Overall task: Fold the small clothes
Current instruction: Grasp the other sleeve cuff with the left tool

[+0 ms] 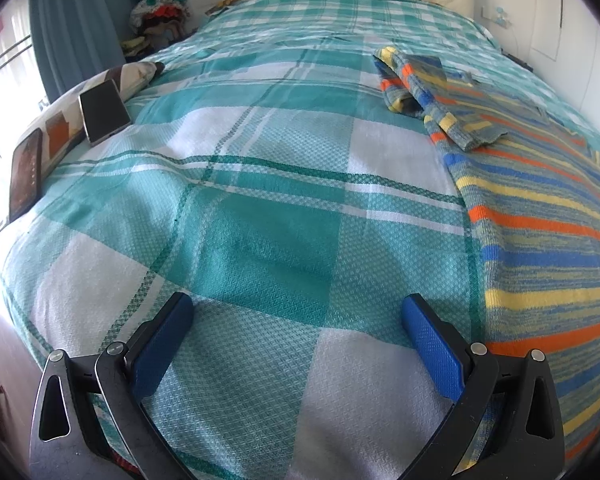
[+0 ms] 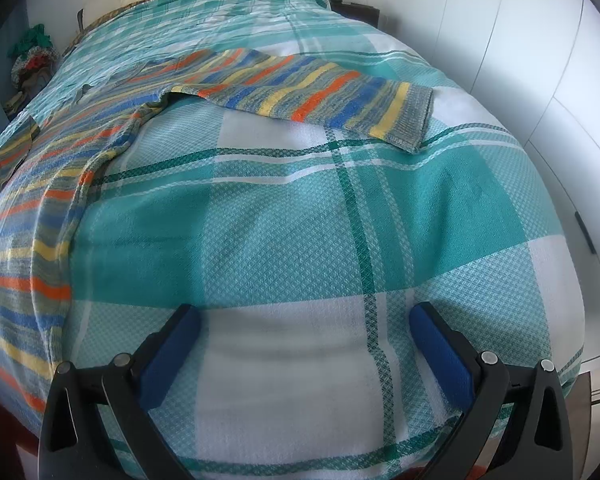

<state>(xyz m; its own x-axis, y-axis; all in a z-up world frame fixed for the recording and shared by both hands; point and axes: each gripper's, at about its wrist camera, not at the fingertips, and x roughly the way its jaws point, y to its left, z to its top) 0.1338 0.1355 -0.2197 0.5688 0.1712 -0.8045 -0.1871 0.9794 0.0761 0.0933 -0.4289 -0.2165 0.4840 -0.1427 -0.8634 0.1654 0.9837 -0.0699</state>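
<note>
Striped knit sweater (image 2: pixel 260 80) in orange, blue and yellow lies spread on the teal checked bedspread (image 2: pixel 300 240), one sleeve out, folding barely begun. Left gripper (image 1: pixel 296 320) and right gripper (image 2: pixel 304 328) hover spread apart, empty.

We are seeing a bed (image 1: pixel 260 208) wearing a teal-and-white plaid cover. A striped knit sweater (image 1: pixel 548 216) is lying spread on it. A patterned pillow (image 1: pixel 112 80) and two phones (image 1: pixel 104 110) are resting along its edge.
</note>
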